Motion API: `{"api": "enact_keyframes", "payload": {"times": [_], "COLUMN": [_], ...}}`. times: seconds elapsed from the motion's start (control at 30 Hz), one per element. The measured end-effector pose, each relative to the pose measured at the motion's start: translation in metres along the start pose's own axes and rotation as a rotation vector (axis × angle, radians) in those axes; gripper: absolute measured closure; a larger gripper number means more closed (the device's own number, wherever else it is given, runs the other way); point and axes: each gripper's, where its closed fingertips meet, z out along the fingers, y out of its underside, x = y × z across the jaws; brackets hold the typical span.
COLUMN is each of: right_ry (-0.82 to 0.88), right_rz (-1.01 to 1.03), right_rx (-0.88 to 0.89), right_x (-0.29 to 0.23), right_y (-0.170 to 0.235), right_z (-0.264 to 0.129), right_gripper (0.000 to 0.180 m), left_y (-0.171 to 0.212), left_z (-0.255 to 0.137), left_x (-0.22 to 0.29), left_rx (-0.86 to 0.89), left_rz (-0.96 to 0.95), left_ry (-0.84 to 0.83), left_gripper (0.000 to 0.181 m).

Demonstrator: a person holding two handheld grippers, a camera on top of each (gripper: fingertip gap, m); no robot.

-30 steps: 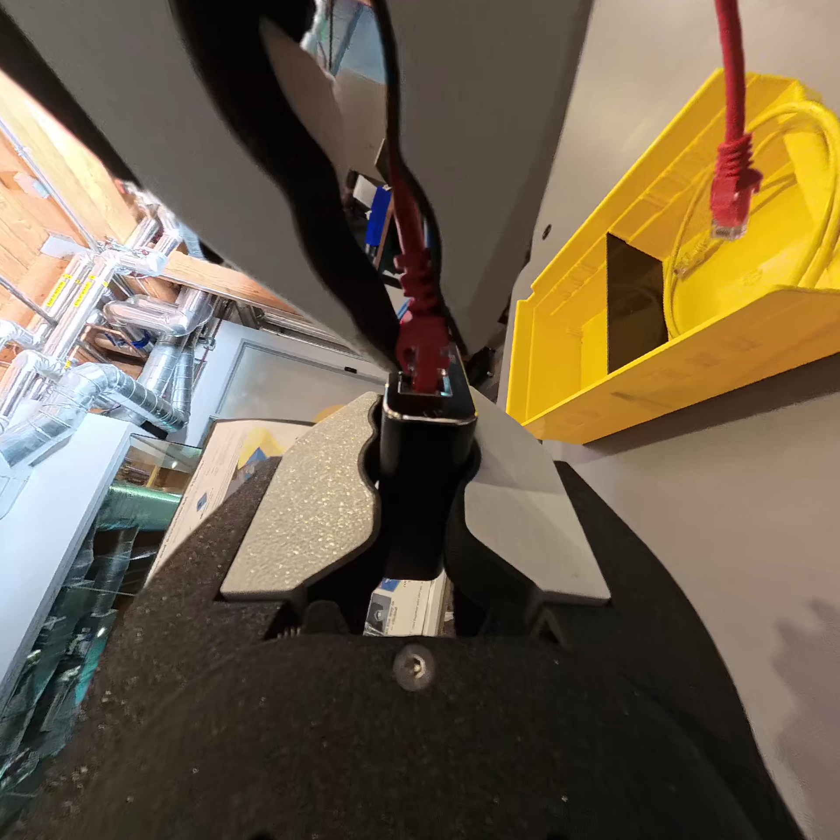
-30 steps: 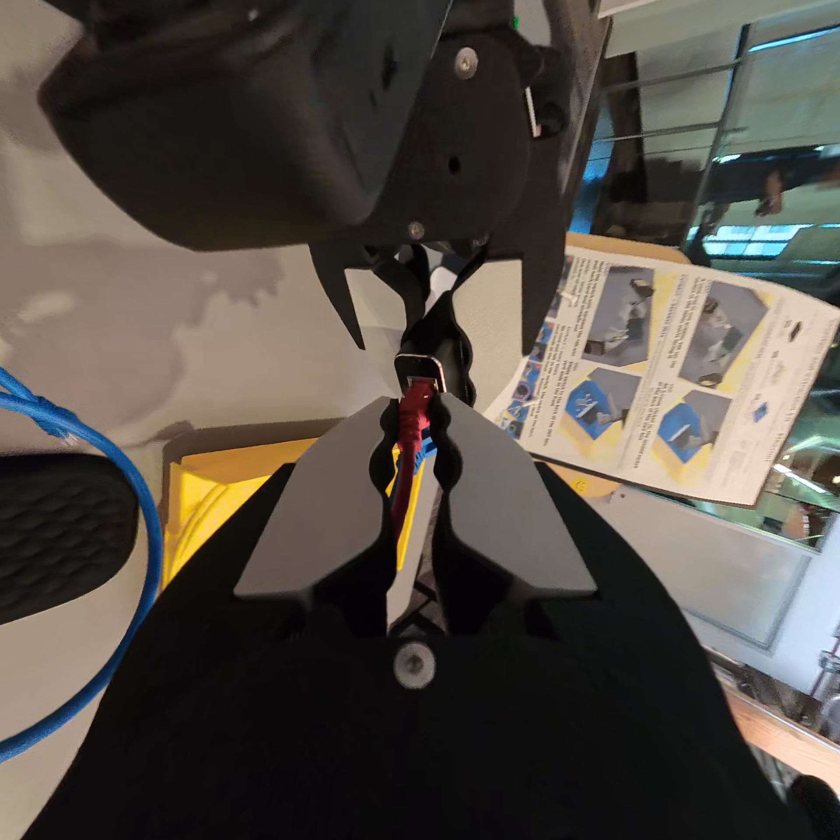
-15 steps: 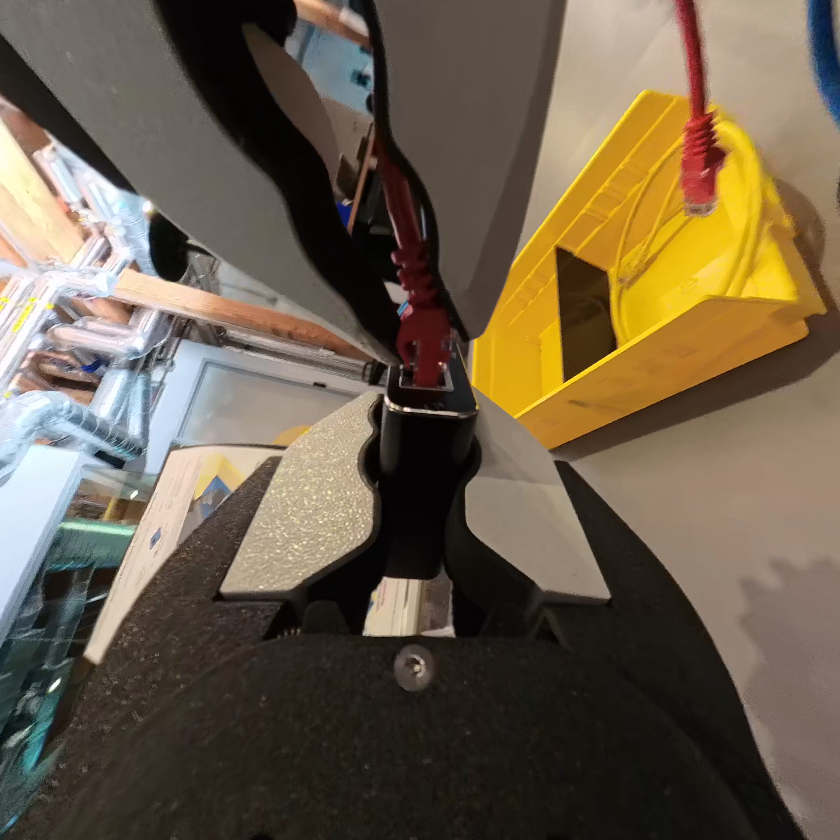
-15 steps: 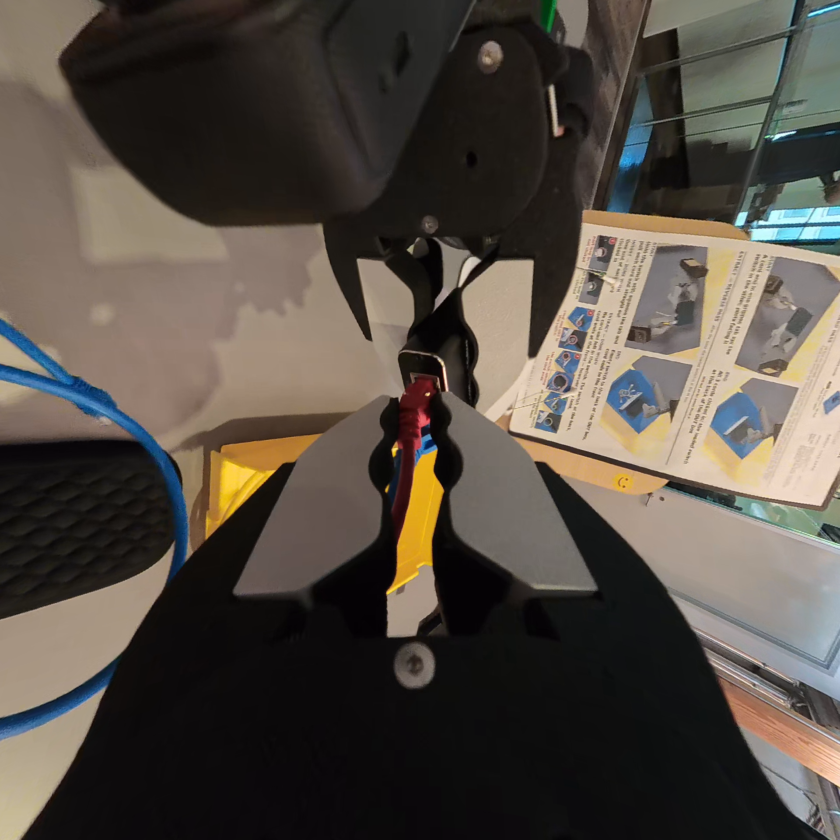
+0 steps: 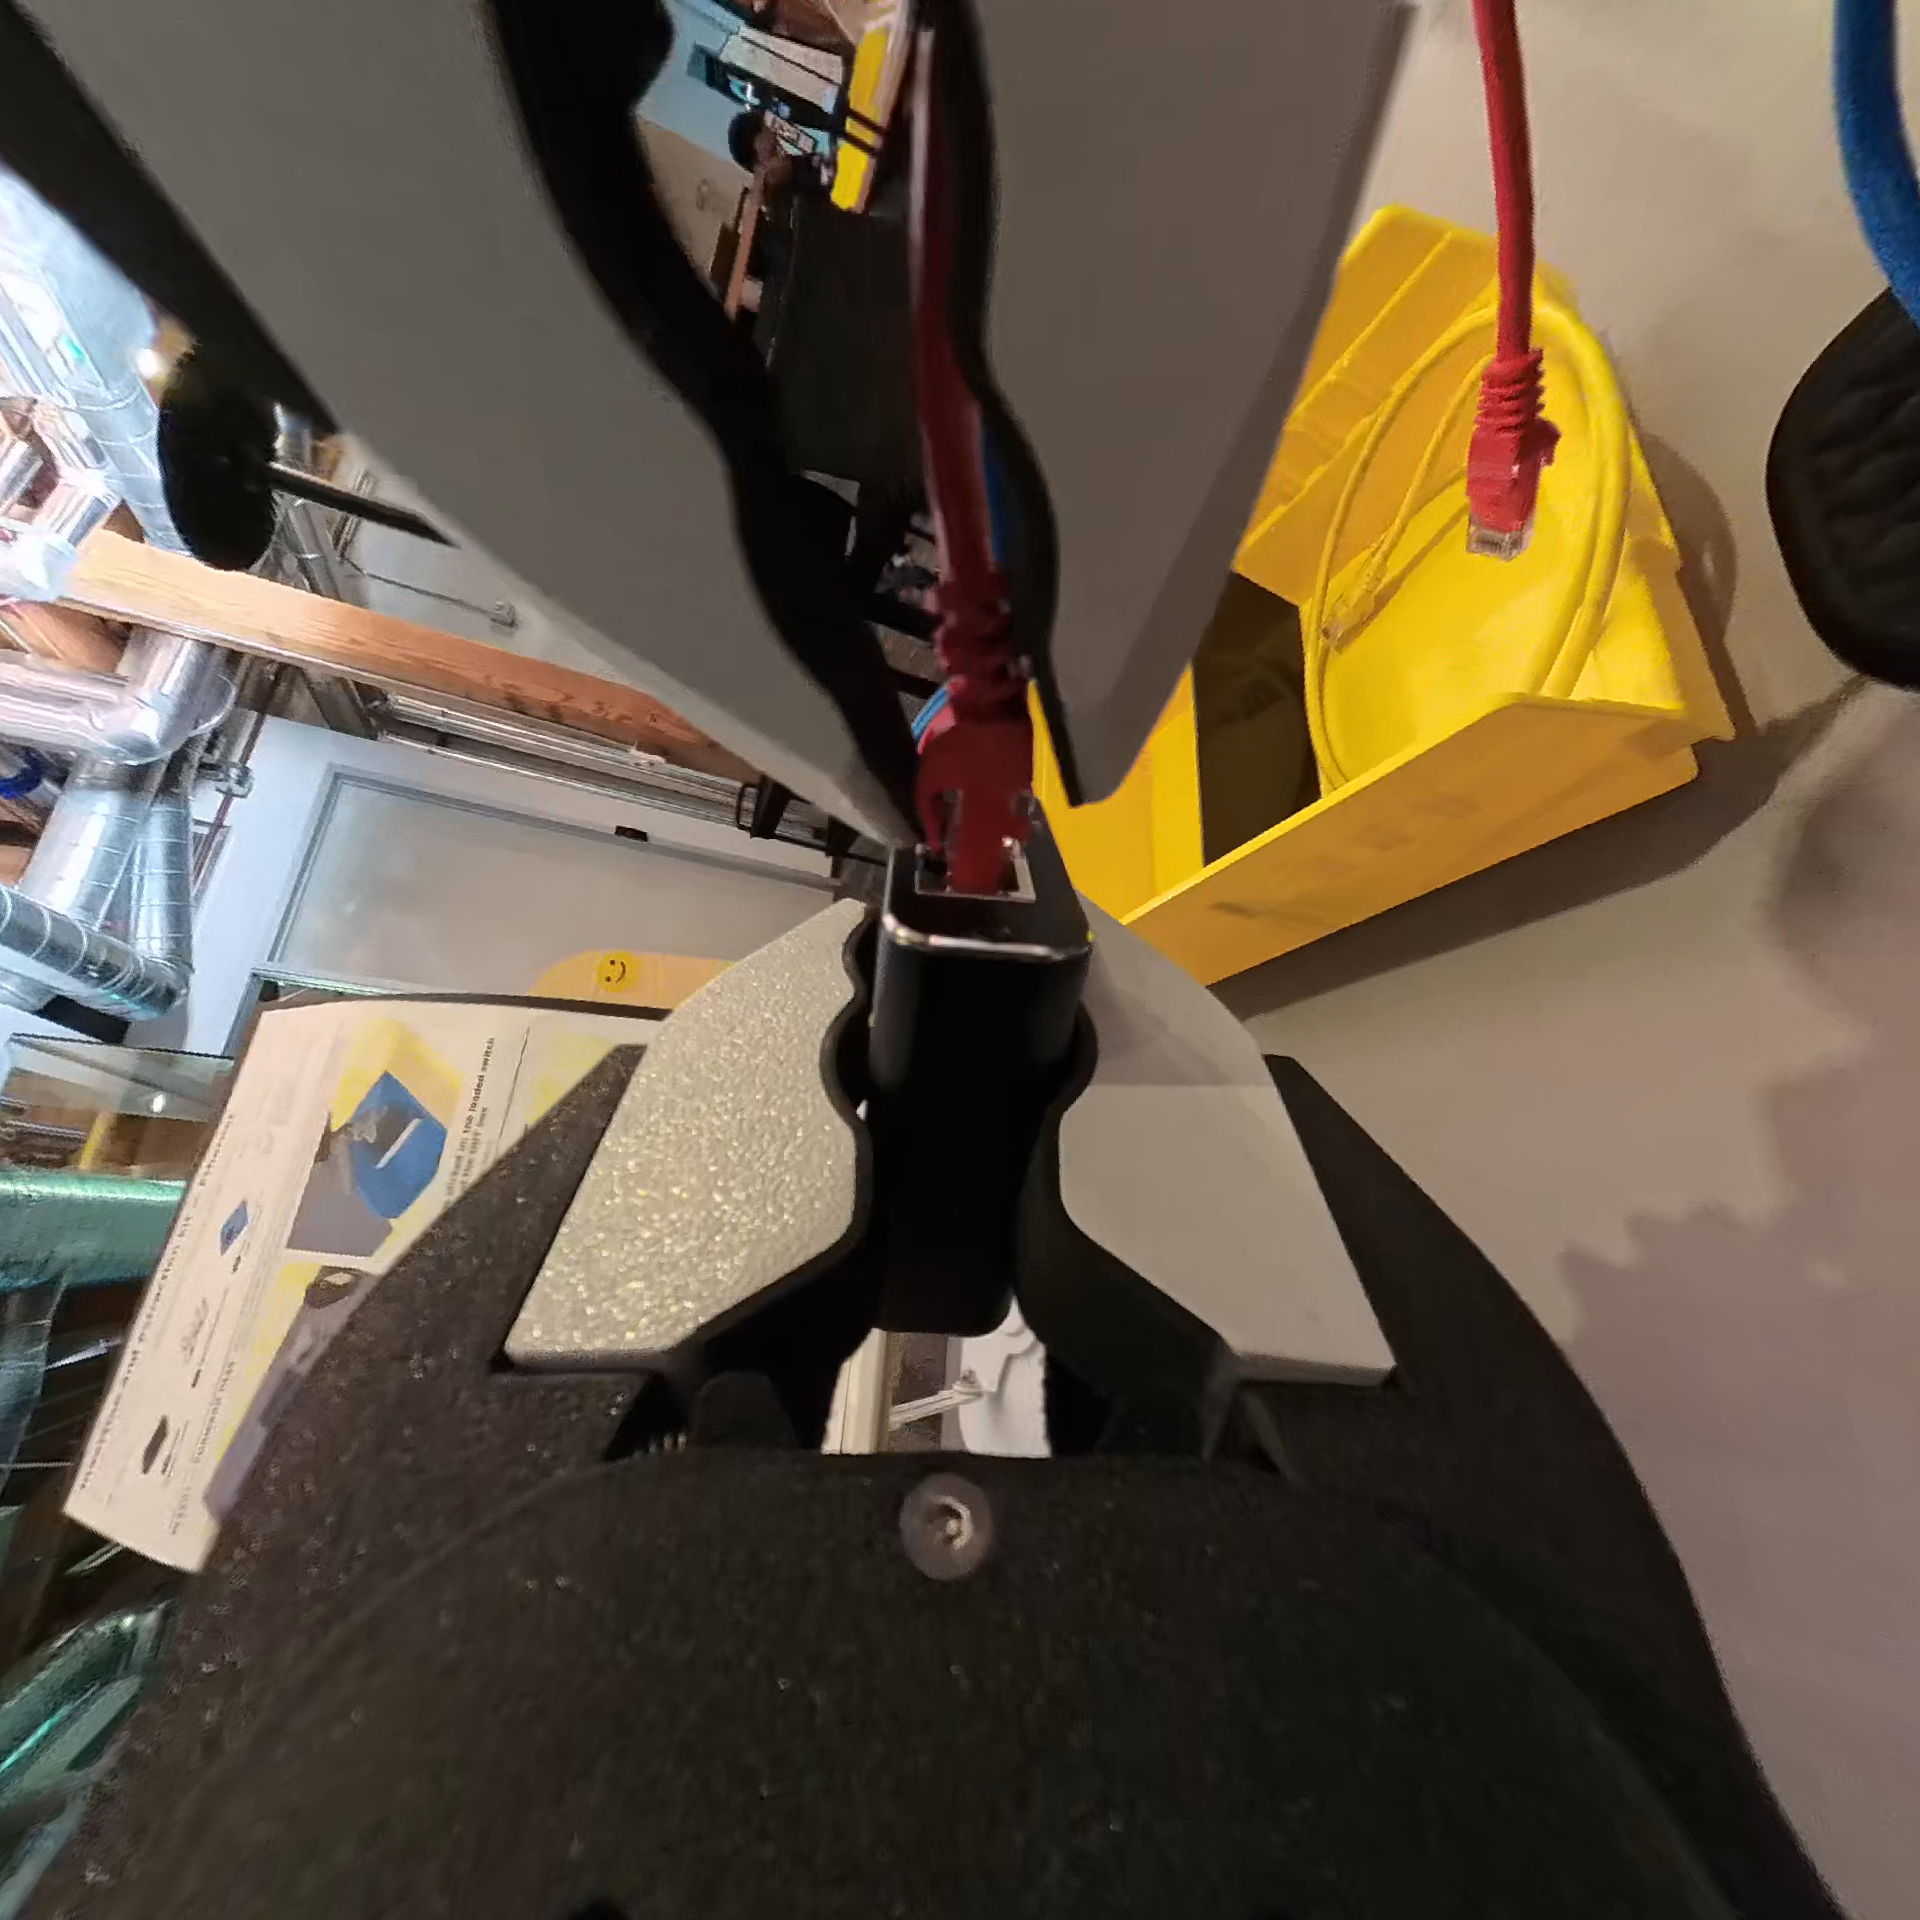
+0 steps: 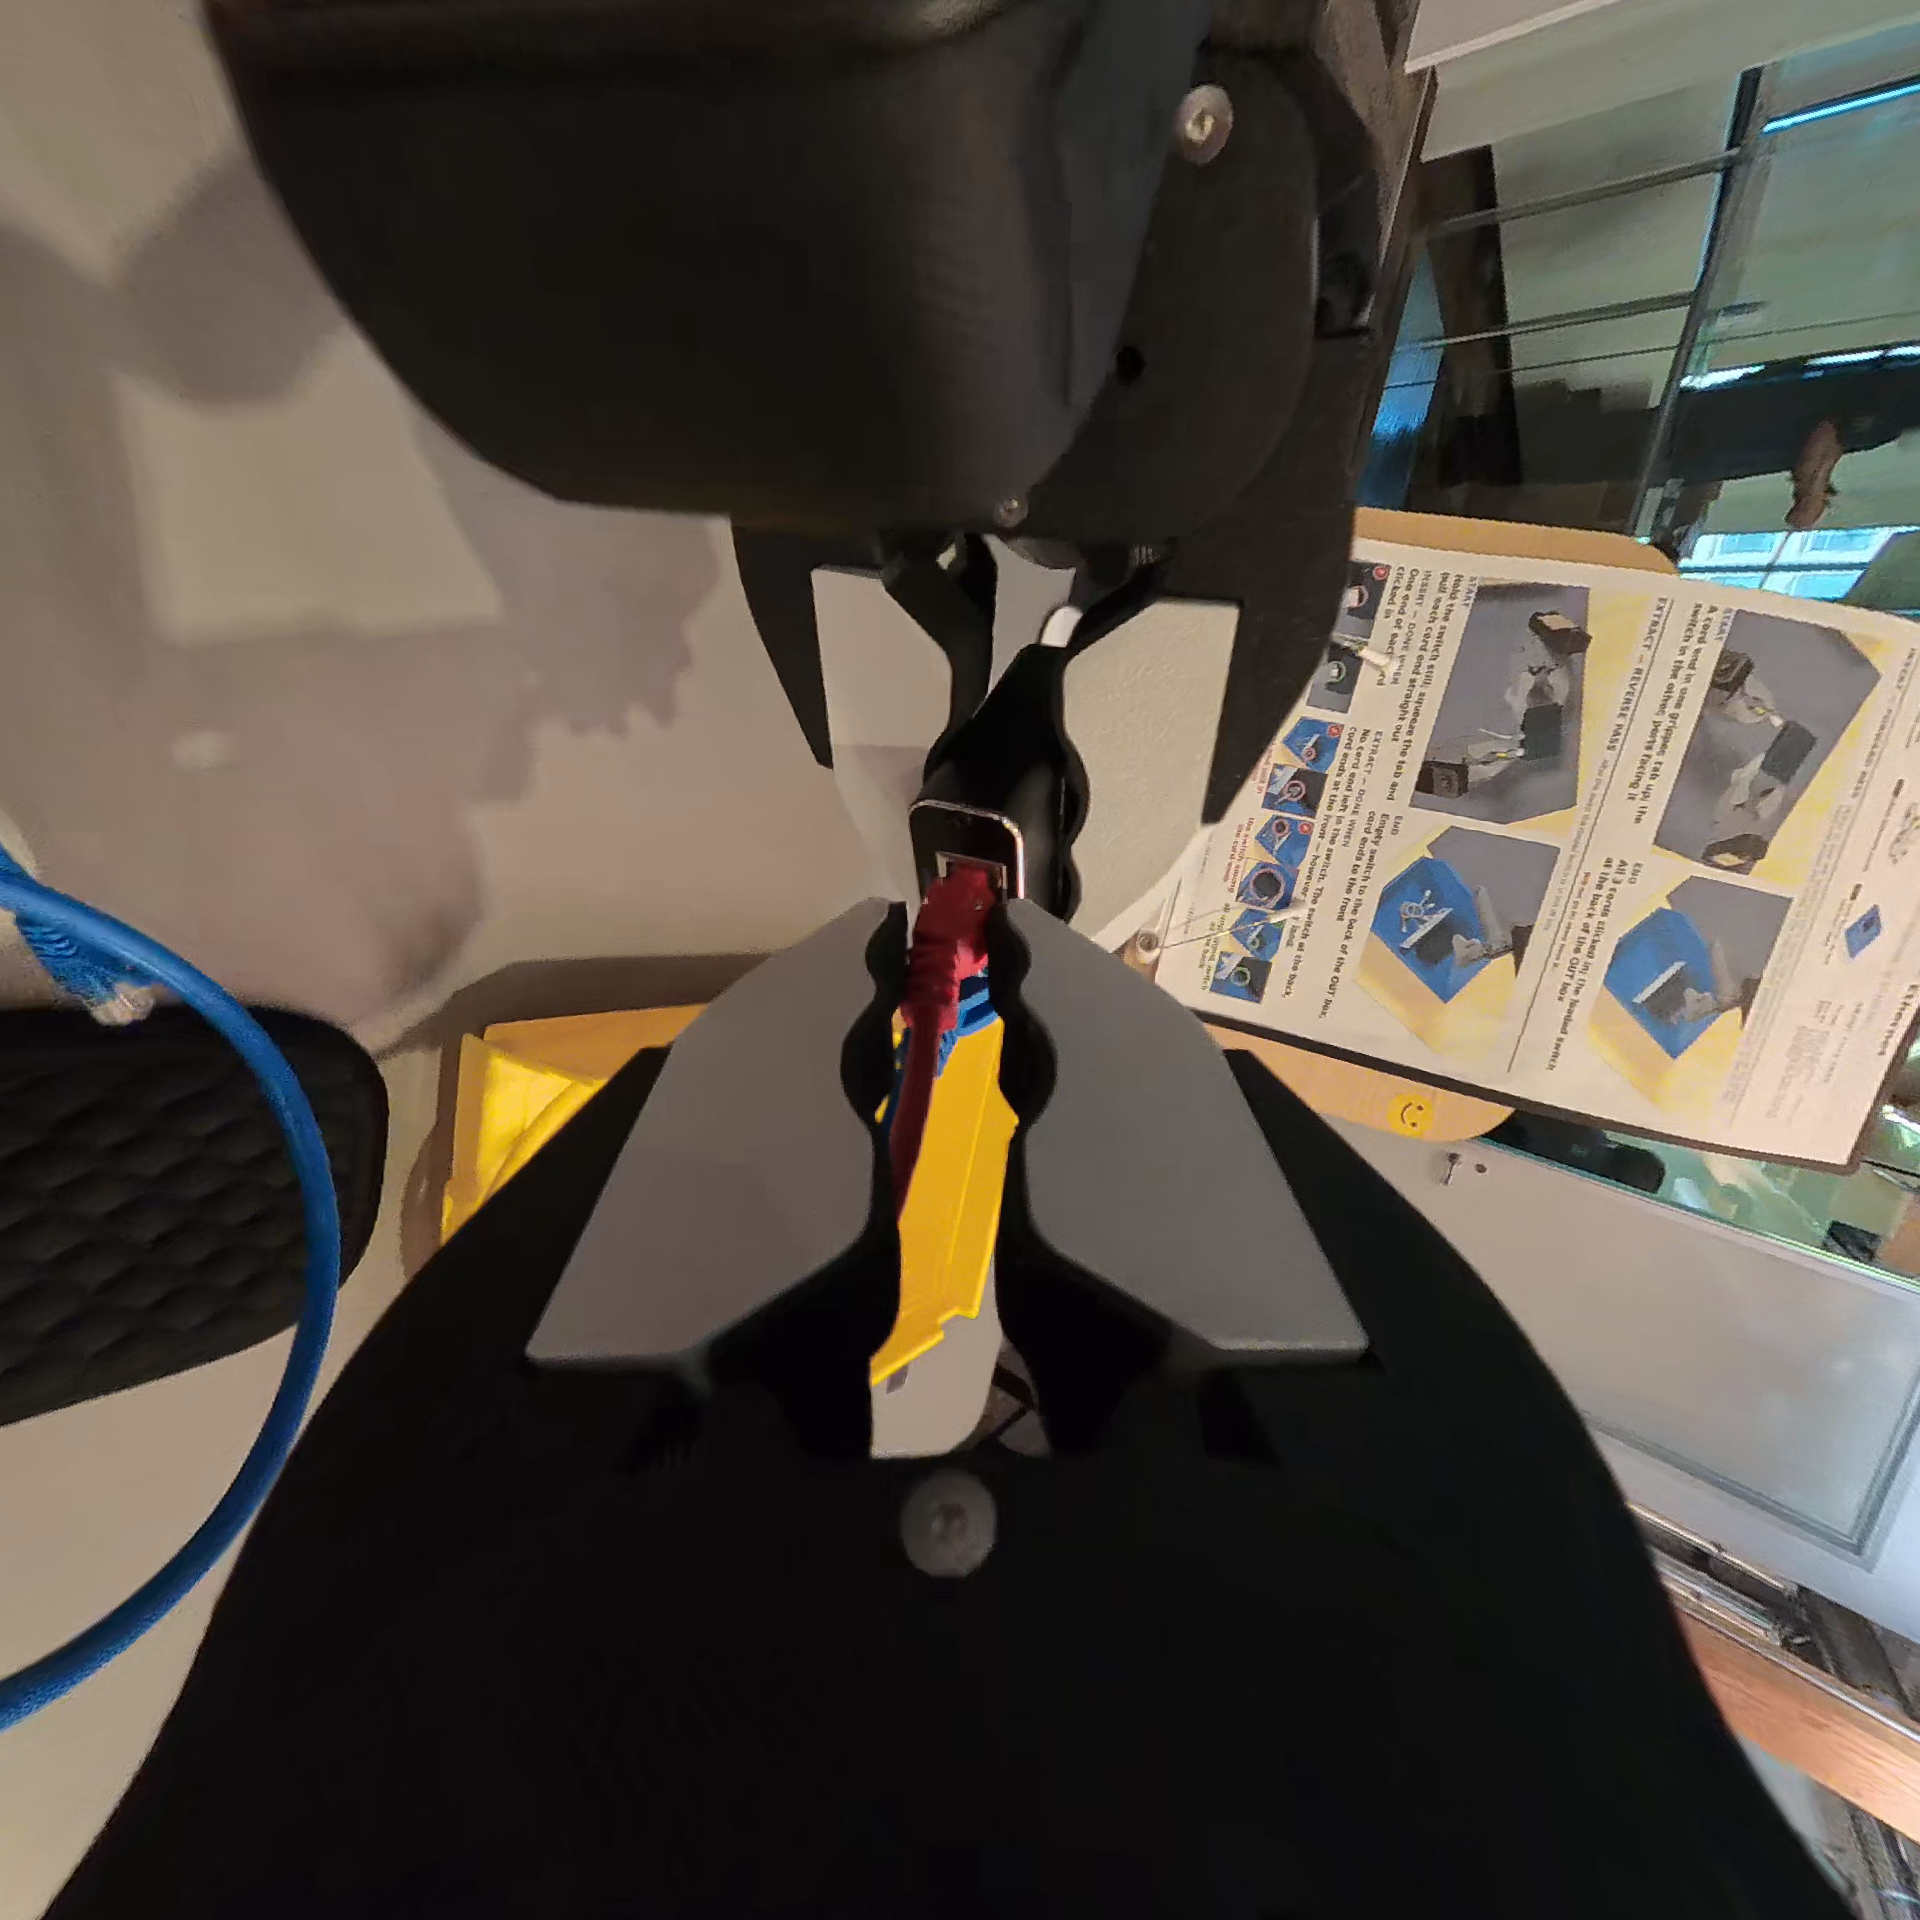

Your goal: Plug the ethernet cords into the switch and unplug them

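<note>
Leftmost in the left wrist view, an instruction sheet (image 5: 301,1236) leans at the desk edge. Centrally, the left gripper (image 5: 977,1049) pinches the black switch (image 5: 971,1091) upright with its port facing away, probably to brace it against the push or pull of the plug. Opposite, the right gripper (image 6: 951,925) presses its fingers around the red cord (image 6: 930,1029) just behind the red plug (image 5: 971,821), which sits in the port; whether it is fully seated I cannot tell. Further right, the cord's other end (image 5: 1504,457) dangles over the yellow bin (image 5: 1455,800), where a coiled yellow cord (image 5: 1590,540) lies. A blue cord (image 5: 1870,135) crosses the far corner.
</note>
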Motion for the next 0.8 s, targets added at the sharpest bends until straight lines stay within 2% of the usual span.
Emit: {"api": "enact_keyframes", "payload": {"times": [0.17, 0.3, 0.5, 0.8], "right_ry": [-0.001, -0.054, -0.155, -0.304], "right_rz": [0.013, 0.042, 0.028, 0.084], "right_rx": [-0.031, -0.011, -0.1, -0.121], "right_x": [0.004, 0.003, -0.001, -0.008], "right_y": [-0.002, -0.004, 0.0, 0.007], "right_z": [0.002, 0.002, 0.009, 0.013], "right_gripper": [0.164, 0.164, 0.164, 0.162], "left_y": [0.003, 0.002, 0.01, 0.013], "left_z": [0.001, 0.001, 0.005, 0.013], "left_x": [-0.003, -0.003, 0.002, 0.009], "left_rx": [-0.008, 0.013, -0.004, -0.005], "left_rz": [-0.019, -0.026, -0.022, 0.041], "left_ry": [-0.012, -0.007, 0.026, 0.018], "left_gripper": [0.154, 0.154, 0.153, 0.153]}}
